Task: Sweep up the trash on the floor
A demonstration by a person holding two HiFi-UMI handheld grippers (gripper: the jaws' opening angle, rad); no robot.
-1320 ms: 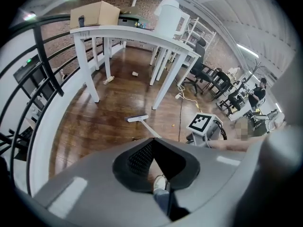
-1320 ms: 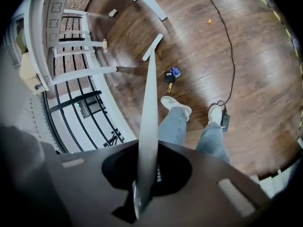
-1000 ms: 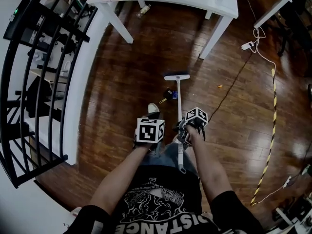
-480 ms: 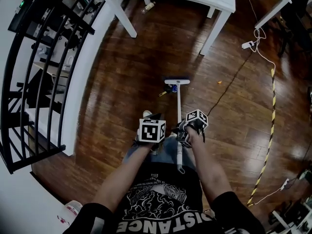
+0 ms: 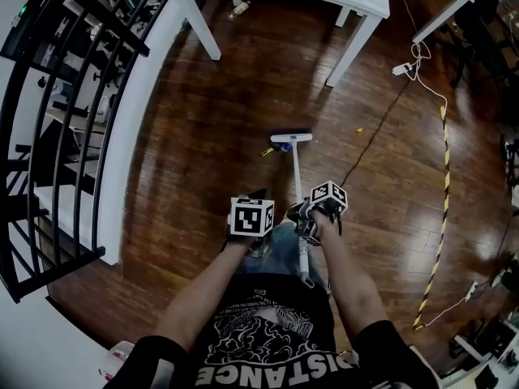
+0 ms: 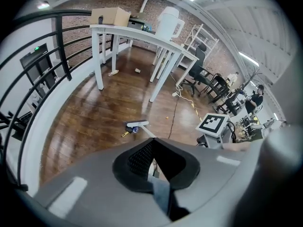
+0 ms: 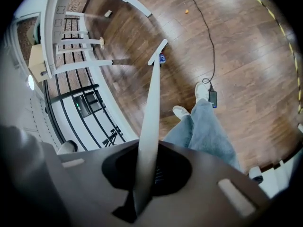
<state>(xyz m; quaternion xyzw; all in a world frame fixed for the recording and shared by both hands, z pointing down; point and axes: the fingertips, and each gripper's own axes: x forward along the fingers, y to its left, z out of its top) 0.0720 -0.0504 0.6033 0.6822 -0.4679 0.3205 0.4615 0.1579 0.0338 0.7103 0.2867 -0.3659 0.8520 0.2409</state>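
Black railing [image 5: 77, 87]: curves down the far left.
Floor [image 5: 203, 120]: dark, glossy wood planks.
Left gripper [image 6: 156, 167]: held low in front of the person's jeans; jaws nearly together on a thin grey strip [image 6: 162, 195], too little of it shown to name.
Trash [image 5: 274, 150]: small blue and yellow bits on the floor, just beside the broom head's left end.
Broom [image 5: 290, 138]: head flat on the floor, white handle slanting back to the person.
Right gripper [image 7: 147, 174]: jaws clamped on the broom handle.
Cable [image 5: 377, 132]: trails across the floor, right of the broom.
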